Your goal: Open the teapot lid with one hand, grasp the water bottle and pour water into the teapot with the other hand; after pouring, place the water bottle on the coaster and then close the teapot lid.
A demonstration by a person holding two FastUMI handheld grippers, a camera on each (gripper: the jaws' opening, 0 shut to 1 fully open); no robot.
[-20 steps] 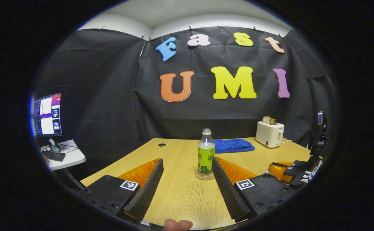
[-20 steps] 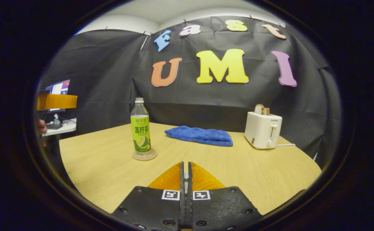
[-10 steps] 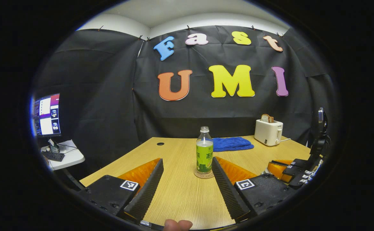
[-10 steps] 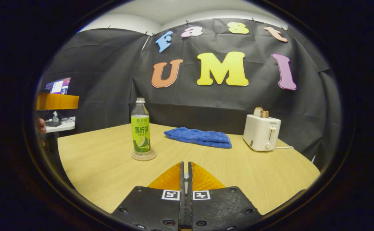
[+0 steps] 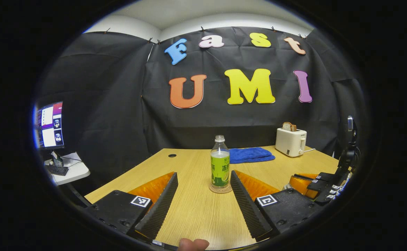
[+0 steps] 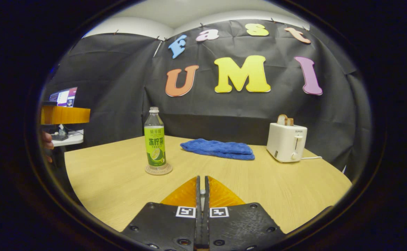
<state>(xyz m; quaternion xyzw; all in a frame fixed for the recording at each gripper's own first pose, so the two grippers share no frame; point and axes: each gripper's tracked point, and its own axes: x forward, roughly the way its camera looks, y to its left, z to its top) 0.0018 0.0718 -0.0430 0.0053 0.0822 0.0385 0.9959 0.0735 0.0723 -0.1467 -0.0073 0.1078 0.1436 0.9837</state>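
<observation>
Left gripper view: left gripper (image 5: 201, 195) fingers spread wide, nothing between them. Over the last second the water bottle (image 5: 220, 164) has shrunk and slid up the view, so this gripper is backing off; bottle stands upright on its coaster (image 5: 220, 188), released. Right gripper (image 6: 200, 195) fingers pressed together, empty, almost unmoved over bare table (image 6: 294, 188). Judgement: bottle placed, tail of the task; teapot and lid can't be checked from here. Count: one bottle, one coaster, one blue towel (image 6: 219, 149), one toaster (image 6: 286, 142) with bread up, one monitor (image 5: 49, 124).
</observation>
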